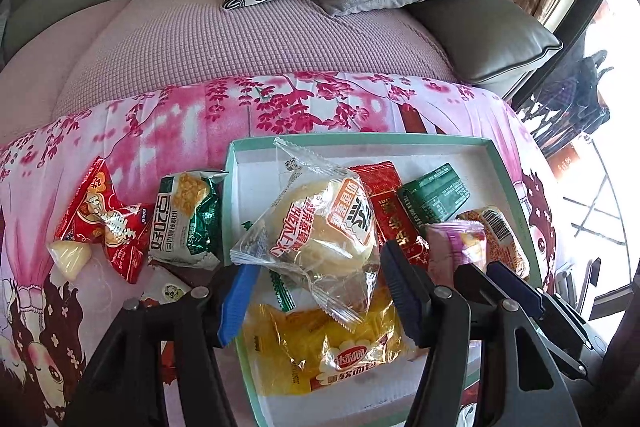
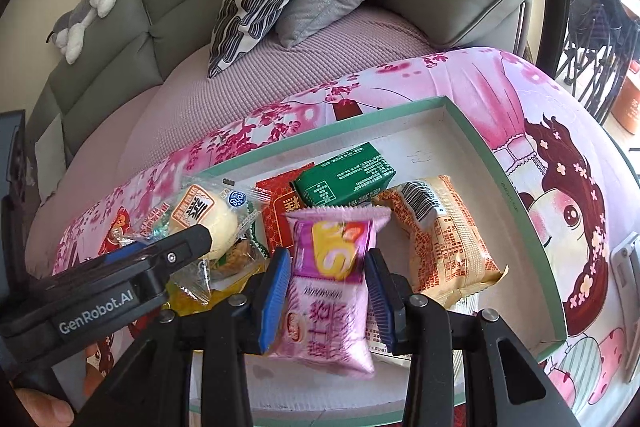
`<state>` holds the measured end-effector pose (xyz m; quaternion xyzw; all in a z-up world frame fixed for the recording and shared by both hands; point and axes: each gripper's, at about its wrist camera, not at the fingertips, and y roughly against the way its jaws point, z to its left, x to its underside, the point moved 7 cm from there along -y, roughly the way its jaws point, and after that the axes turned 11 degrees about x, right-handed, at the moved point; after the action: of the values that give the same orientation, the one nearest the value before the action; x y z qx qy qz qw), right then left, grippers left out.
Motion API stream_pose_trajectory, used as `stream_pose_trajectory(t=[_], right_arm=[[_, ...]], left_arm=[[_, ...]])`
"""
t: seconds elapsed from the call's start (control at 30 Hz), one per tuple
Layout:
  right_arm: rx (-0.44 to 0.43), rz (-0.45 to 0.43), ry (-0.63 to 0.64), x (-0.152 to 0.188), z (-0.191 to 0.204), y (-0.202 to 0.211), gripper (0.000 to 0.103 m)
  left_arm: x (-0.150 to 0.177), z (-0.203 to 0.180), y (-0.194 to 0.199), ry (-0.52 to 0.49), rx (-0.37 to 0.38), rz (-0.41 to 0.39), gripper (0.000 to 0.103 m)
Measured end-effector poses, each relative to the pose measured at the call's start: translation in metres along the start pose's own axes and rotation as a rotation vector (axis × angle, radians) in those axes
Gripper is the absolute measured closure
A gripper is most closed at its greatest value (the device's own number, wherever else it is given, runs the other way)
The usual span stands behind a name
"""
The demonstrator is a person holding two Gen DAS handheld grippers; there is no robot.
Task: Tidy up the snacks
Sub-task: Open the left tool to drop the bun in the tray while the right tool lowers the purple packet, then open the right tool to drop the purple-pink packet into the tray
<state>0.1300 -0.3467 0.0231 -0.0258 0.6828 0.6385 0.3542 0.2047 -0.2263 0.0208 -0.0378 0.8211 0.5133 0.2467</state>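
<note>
Both tools are over the green-rimmed box (image 1: 516,179) to drop snacks in: left tool (image 1: 316,295) loosely straddles the bun pack (image 1: 320,227), right tool (image 2: 328,295) pinches the pink packet (image 2: 328,287)

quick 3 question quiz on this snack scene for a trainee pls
1. True or false: the green packet lies inside the box.
2. What is between the fingers of the right hand-held gripper? A: pink packet. B: red packet. C: plush toy.
3. In the left wrist view, which packet rests on top of the yellow packet?
Key: 1 true; 2 A; 3 the bun packet.
</note>
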Motion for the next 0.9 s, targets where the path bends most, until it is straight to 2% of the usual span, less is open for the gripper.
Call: stream_pose_trajectory(t=[0.13, 0.57, 0.9], right_arm=[[0.008, 0.003, 0.016, 0.001, 0.002, 0.006, 0.053], [0.047, -0.021, 0.085, 0.019, 0.017, 0.039, 0.053], [0.077, -0.006, 0.114, 0.028, 0.021, 0.038, 0.053]], left_arm=[[0.003, 0.000, 0.013, -0.002, -0.003, -0.015, 0.039], [0.030, 0.017, 0.061, 0.011, -0.041, -0.074, 0.038], [0.056, 0.037, 0.076, 0.035, -0.089, -0.075, 0.038]])
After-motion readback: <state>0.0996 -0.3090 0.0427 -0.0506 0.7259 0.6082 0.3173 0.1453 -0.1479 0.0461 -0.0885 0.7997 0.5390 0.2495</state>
